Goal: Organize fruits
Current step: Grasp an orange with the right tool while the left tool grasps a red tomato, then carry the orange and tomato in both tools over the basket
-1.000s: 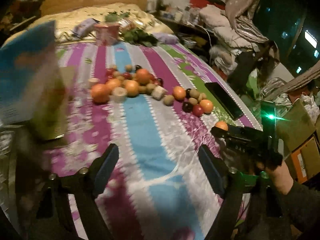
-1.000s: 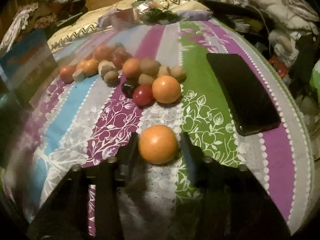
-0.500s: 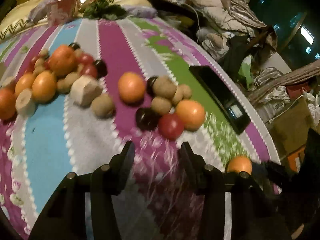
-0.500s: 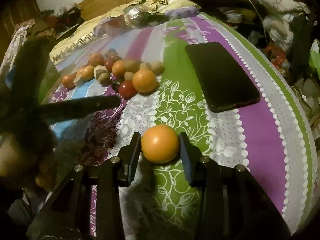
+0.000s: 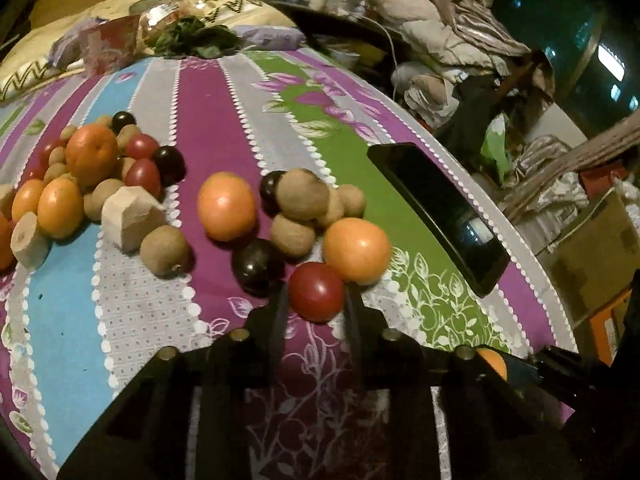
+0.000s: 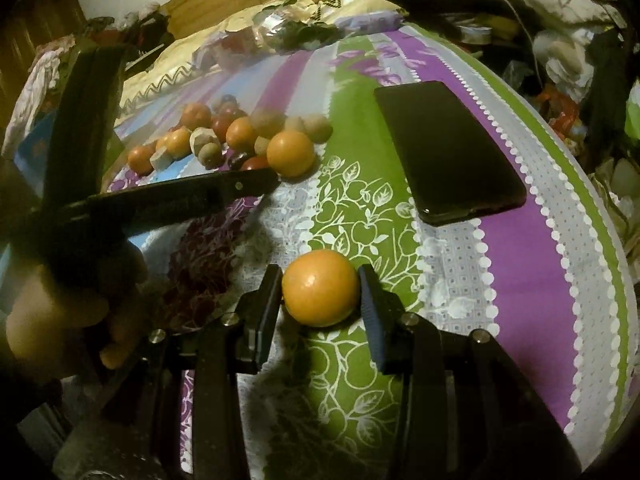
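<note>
My left gripper (image 5: 316,300) is shut on a small red tomato (image 5: 316,292) at the near edge of a fruit cluster on the striped bedspread (image 5: 140,304). An orange (image 5: 356,250) and a dark plum (image 5: 258,266) touch the tomato on either side. Brown kiwis (image 5: 302,194) and another orange (image 5: 226,206) lie just behind. In the right wrist view my right gripper (image 6: 320,292) is shut on a single orange (image 6: 320,288) resting on the green stripe, apart from the heap. The left gripper's fingers (image 6: 180,200) cross that view at the left.
A black phone (image 6: 448,148) lies flat to the right of the fruit, near the bed's edge. A second heap with oranges, tomatoes and pale wooden blocks (image 5: 130,216) sits at the left. Bags and greens (image 5: 192,38) lie by the pillows. Clutter and boxes fill the floor at right.
My left gripper swept in toward the fruit cluster, came down, and its jaws closed from wide apart onto the red tomato. The right gripper kept its hold on the orange and barely shifted.
</note>
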Action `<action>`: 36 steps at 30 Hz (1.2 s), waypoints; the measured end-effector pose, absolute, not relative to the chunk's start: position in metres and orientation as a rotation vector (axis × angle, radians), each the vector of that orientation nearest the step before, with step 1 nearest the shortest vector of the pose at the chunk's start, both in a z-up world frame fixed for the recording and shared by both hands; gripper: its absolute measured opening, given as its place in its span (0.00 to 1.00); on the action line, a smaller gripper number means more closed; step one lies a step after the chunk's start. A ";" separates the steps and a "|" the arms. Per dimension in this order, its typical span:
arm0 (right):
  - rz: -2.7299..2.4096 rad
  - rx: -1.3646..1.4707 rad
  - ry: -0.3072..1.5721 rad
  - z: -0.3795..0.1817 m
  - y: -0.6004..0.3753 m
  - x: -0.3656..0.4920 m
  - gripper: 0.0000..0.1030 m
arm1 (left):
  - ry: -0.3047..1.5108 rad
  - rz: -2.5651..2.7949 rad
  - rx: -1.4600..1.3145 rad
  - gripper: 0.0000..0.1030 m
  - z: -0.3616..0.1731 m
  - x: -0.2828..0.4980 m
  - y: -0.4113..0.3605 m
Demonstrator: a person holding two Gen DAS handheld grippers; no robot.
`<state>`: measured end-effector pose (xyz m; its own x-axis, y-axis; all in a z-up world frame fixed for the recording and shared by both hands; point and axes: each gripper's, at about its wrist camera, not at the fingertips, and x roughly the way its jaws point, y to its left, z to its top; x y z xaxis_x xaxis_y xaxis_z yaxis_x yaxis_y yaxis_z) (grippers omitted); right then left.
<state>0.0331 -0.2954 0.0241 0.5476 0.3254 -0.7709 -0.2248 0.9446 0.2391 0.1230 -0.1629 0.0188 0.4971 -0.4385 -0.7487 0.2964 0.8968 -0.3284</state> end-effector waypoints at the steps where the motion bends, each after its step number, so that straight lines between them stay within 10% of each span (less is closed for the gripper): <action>1: 0.327 0.119 0.937 0.024 -0.296 0.033 0.38 | 0.952 -0.446 -0.167 0.27 0.018 0.124 -0.163; 14: 0.275 0.125 0.900 0.034 -0.295 0.029 0.37 | 0.892 -0.423 -0.160 0.27 0.026 0.123 -0.161; 36: 0.294 0.060 0.769 0.166 -0.198 0.011 0.37 | 0.804 -0.036 -0.175 0.27 0.187 -0.002 0.031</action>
<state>0.0113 -0.1984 0.1660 0.6797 0.2835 -0.6765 -0.2398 0.9575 0.1603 -0.0021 0.0315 0.1867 0.6943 -0.0987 -0.7129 -0.0343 0.9849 -0.1699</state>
